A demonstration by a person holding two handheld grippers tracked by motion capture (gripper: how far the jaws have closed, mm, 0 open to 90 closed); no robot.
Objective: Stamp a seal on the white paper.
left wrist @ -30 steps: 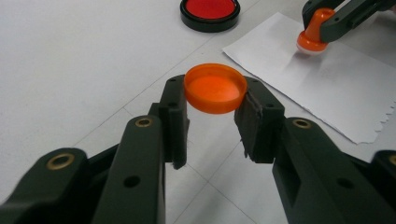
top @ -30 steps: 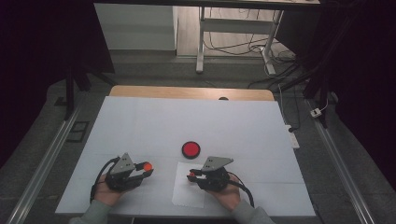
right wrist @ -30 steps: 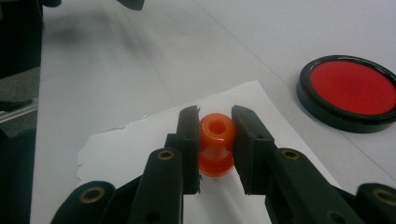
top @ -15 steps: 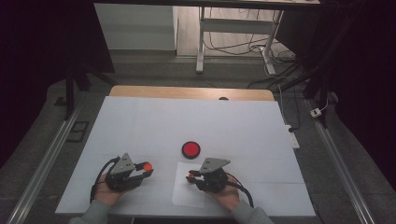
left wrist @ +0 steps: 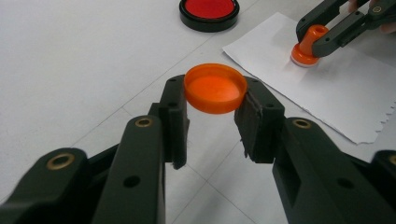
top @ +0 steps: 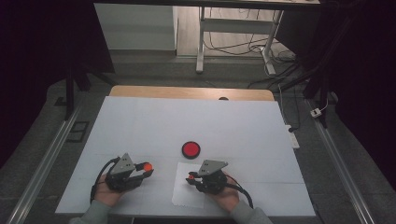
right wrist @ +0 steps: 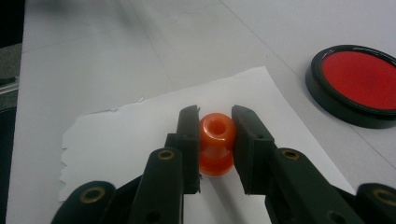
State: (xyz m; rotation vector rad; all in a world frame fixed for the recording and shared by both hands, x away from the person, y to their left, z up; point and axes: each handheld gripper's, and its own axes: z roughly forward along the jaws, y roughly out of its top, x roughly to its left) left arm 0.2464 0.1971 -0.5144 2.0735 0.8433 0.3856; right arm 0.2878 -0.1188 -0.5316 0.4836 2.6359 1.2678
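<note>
Stamp [right wrist: 215,142] sits clamped in right tool [right wrist: 215,149], on paper [right wrist: 116,140].

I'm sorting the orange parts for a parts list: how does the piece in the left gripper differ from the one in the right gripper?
The orange cap is a wide, shallow dish; the orange stamp is a narrow knob with a flared base. The cap is held above the table, while the stamp stands upright, pressed on the white paper. Both are orange plastic, each clamped between black fingers.
</note>
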